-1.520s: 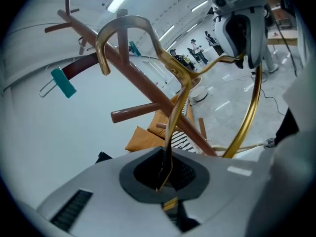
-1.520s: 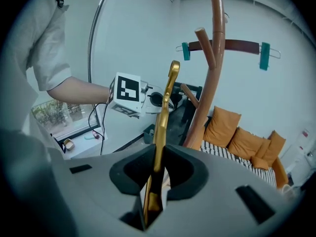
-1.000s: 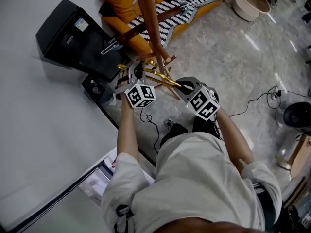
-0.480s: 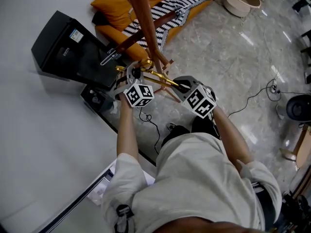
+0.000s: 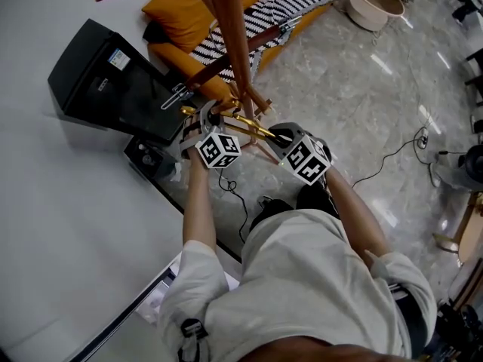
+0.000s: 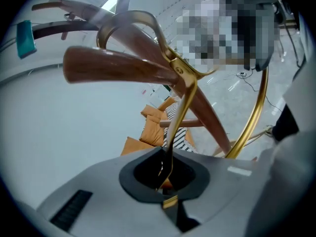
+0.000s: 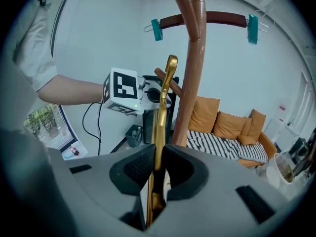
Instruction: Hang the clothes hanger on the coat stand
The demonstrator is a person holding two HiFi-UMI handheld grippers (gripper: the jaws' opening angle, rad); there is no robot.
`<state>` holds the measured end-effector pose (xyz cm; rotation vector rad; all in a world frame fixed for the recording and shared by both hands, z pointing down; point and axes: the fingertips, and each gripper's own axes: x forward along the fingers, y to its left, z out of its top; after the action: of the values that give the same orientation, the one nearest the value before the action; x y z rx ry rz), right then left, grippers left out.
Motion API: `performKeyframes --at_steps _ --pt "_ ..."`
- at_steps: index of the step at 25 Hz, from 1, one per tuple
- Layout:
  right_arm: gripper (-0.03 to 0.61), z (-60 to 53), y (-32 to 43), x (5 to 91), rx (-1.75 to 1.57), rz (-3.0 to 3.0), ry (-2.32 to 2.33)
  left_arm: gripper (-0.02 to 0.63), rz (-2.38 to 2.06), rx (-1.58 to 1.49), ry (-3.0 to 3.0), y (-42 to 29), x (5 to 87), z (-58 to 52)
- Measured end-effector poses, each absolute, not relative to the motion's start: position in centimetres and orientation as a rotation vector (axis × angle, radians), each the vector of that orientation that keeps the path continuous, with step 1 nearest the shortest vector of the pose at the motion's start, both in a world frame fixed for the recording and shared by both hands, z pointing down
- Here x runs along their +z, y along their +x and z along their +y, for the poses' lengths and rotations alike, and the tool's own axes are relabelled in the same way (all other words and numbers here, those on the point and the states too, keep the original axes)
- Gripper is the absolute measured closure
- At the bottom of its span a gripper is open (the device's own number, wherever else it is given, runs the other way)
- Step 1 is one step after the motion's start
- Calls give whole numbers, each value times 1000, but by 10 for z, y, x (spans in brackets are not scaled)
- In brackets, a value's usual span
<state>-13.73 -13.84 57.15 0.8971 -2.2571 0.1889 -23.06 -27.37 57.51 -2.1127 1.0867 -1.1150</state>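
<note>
A gold metal clothes hanger [image 5: 245, 124] is held between both grippers, right beside the wooden coat stand [image 5: 230, 36]. My left gripper [image 5: 205, 119] is shut on the thin gold wire [image 6: 180, 112] below the hook. In the left gripper view the hook [image 6: 131, 19] arcs over a wooden peg [image 6: 118, 68] of the stand; whether it rests on the peg I cannot tell. My right gripper [image 5: 278, 136] is shut on the hanger's other end, and the gold bar [image 7: 160, 127] stands upright between its pads. The stand's pole [image 7: 192, 78] rises just behind it.
A wooden hanger with teal clips [image 7: 205, 19] hangs high on the stand. An orange sofa [image 5: 189, 10] with a striped cloth [image 5: 272, 13] stands behind it. A black box [image 5: 113, 74] sits at the left, a beige basin [image 5: 379, 2] at the upper right, and cables [image 5: 392, 153] lie on the marble floor.
Both grippers keep their hold on the gold hanger. The right gripper has edged slightly left toward the stand, and the head view has shifted a little.
</note>
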Motion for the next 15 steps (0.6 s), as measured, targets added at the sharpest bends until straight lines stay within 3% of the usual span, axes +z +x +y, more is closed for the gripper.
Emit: performKeyframes --at_steps 15 --pt "525 -146 -141 604 236 -2221 946 604 1122 -1056 -2115 -228 598 -287"
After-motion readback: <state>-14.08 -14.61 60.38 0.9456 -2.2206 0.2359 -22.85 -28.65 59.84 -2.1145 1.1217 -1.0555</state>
